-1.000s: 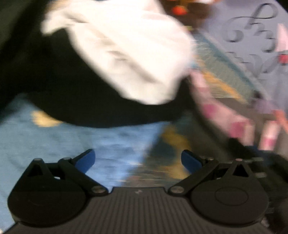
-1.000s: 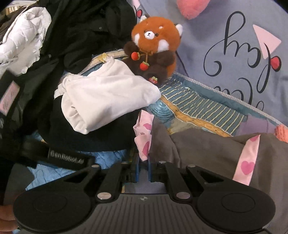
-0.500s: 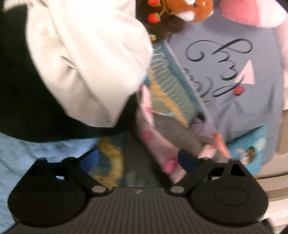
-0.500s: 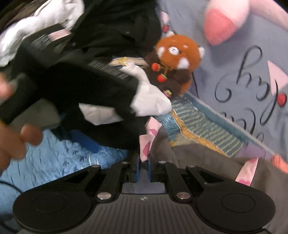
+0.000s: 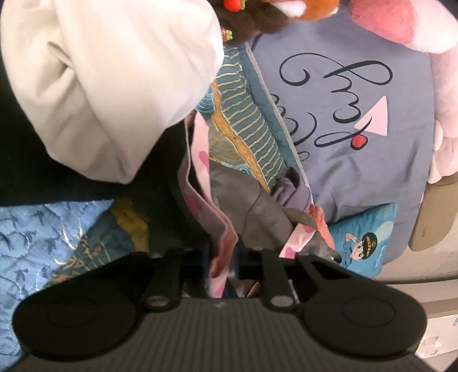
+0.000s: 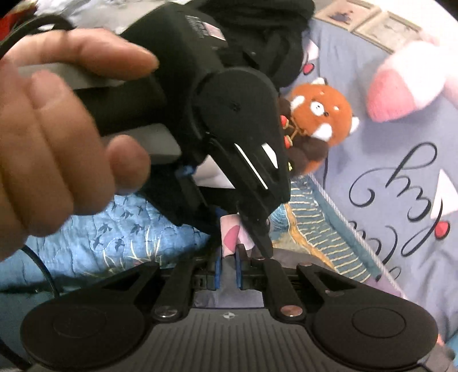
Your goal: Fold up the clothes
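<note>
A grey garment point(image 5: 252, 200) with a pink heart-print trim point(image 5: 200, 160) lies on the bed. In the left wrist view my left gripper point(image 5: 221, 257) is closing, and its jaws pinch the trim's edge. My right gripper point(image 6: 228, 266) is shut on the same garment, whose grey cloth and pink trim point(image 6: 232, 234) rise between its blue pads point(image 6: 217, 266). The two grippers hold it close together. In the right wrist view a hand point(image 6: 43, 128) carries the left tool's black housing point(image 6: 229, 114) just above my right fingers.
A folded white garment point(image 5: 114, 85) lies on black clothes point(image 5: 23, 171) at the left. A red panda plush point(image 6: 317, 114), a pink plush point(image 5: 400, 25) and a grey-blue pillow with script point(image 5: 357, 114) sit behind. A blue quilt point(image 5: 34, 237) covers the bed.
My left gripper swung right from the white garment to the grey one and went from wide open to shut on its pink trim. My right gripper kept its grip and rolled.
</note>
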